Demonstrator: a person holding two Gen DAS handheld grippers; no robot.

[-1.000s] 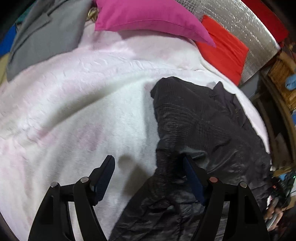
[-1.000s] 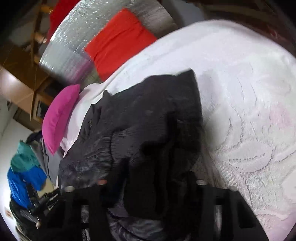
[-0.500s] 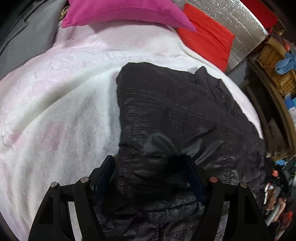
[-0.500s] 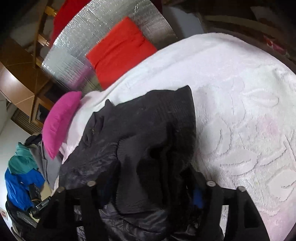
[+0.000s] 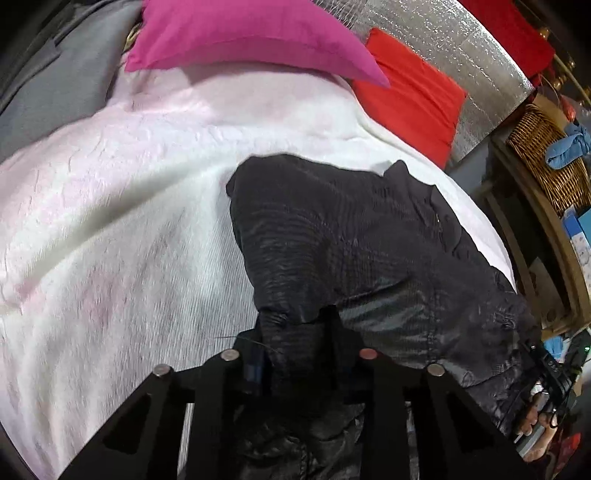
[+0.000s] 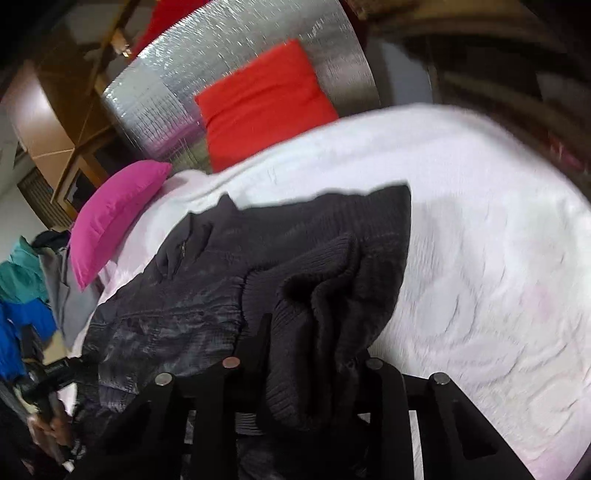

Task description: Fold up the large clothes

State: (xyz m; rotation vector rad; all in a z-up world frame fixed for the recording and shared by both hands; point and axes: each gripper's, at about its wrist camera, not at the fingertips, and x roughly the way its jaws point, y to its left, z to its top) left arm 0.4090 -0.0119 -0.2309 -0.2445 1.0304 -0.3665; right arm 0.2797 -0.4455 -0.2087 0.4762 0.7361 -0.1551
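Observation:
A large black jacket point(image 5: 362, 243) lies crumpled on a white and pale pink bedspread point(image 5: 122, 229). My left gripper point(image 5: 295, 332) is shut on a bunched fold at the jacket's near edge. In the right wrist view the same jacket point(image 6: 229, 273) spreads to the left, with its knitted cuff or hem point(image 6: 317, 314) folded over itself. My right gripper point(image 6: 310, 339) is shut on that knitted fold. The fabric hides the fingertips of both grippers.
A magenta pillow point(image 5: 251, 37) and a red pillow point(image 5: 410, 96) lie at the head of the bed against a silver panel point(image 5: 443, 33). A grey garment point(image 5: 55, 74) lies far left. A wicker basket point(image 5: 546, 155) stands at the right.
Both grippers were open around the jacket and have closed on its fabric. The left one moved right over the jacket before closing.

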